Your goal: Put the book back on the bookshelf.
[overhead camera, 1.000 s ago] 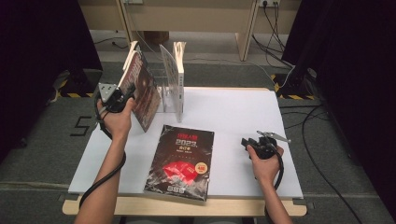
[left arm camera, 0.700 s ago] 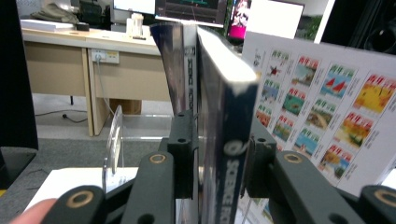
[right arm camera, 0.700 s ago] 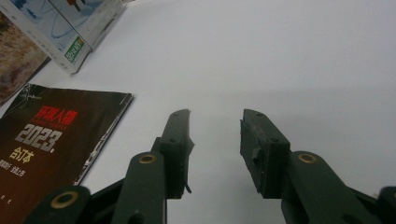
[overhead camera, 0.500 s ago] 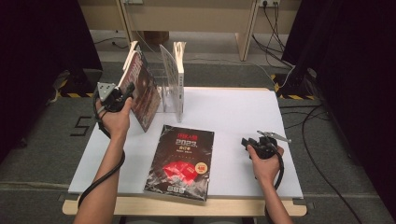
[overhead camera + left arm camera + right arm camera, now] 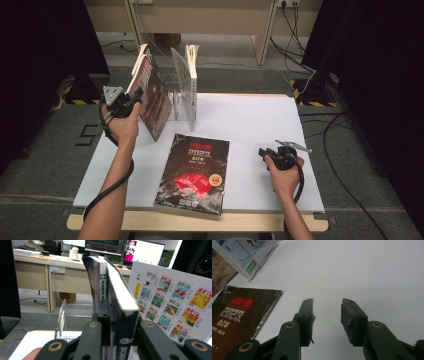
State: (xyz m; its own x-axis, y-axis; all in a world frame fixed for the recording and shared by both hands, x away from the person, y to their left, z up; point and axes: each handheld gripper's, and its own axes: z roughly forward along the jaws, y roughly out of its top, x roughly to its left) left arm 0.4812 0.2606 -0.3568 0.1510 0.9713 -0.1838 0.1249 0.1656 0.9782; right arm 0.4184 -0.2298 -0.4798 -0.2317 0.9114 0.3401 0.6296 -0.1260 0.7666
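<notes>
Left gripper (image 5: 134, 96): I had its jaws on the leaning magazines (image 5: 152, 97) at the left end of the clear rack (image 5: 176, 97). The jaws had just been closing, and in the left gripper view the pads sat either side of the dark spine (image 5: 123, 340) with the bundle between them; I read that as a grip, pressed on the upper edge.

Leaning magazines: stood on the white table (image 5: 250, 125), bottom edge down, tilted so the top leaned away to the left, off the rack. Long axis ran up and down, slanted; spines faced my gripper (lettering "SCIENCE" ran along the spine).

White magazine (image 5: 191, 82): upright in the rack, just right of the clear divider, cover with small pictures facing right.

Black magazine (image 5: 194, 172): flat on the table, cover up, near the front edge, between the two hands. Long axis ran front to back, top end pointing toward the rack, turned slightly right.

Right gripper (image 5: 263, 152): resting low on the table at the right, well apart from the black magazine. Jaws stood apart, nothing between them.

Progress: I judged the shelving partly done. One was stowed upright, the leaning bundle gripped but not yet straightened, the black one untouched.
</notes>
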